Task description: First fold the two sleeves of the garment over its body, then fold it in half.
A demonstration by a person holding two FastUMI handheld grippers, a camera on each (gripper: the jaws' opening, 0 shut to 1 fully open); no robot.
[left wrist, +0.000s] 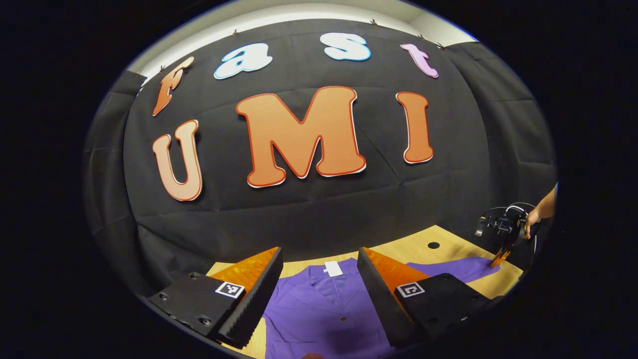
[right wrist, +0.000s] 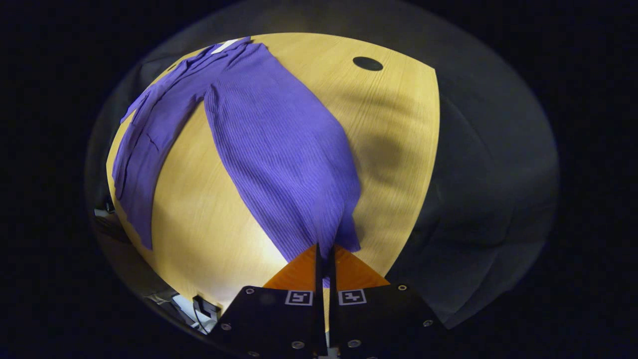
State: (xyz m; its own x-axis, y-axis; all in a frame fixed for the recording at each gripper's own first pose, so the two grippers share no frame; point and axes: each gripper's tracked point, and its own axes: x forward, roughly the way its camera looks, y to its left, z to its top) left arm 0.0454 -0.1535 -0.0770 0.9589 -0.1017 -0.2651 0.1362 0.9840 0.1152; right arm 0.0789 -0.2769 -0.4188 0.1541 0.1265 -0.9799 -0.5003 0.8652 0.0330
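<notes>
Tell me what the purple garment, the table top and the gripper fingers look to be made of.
Purple garment: a soft ribbed knit, matte; fine parallel ribs run along the sleeve pinched in the right gripper.
Table top: light wood or wood-look laminate, smooth with faint grain lines.
Left gripper fingers: apparently black rubbery pads with sawtooth ridges, backed by glossy orange plastic.

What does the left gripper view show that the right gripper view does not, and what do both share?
Left gripper view alone: the open left gripper above the collar with its white tag, and a hand holding the right gripper at a sleeve end.

Right gripper view alone: the right gripper's fingers closed on the sleeve cuff, and the other sleeve lying flat.

Both: the purple garment on the wooden table with its dark hole.
</notes>
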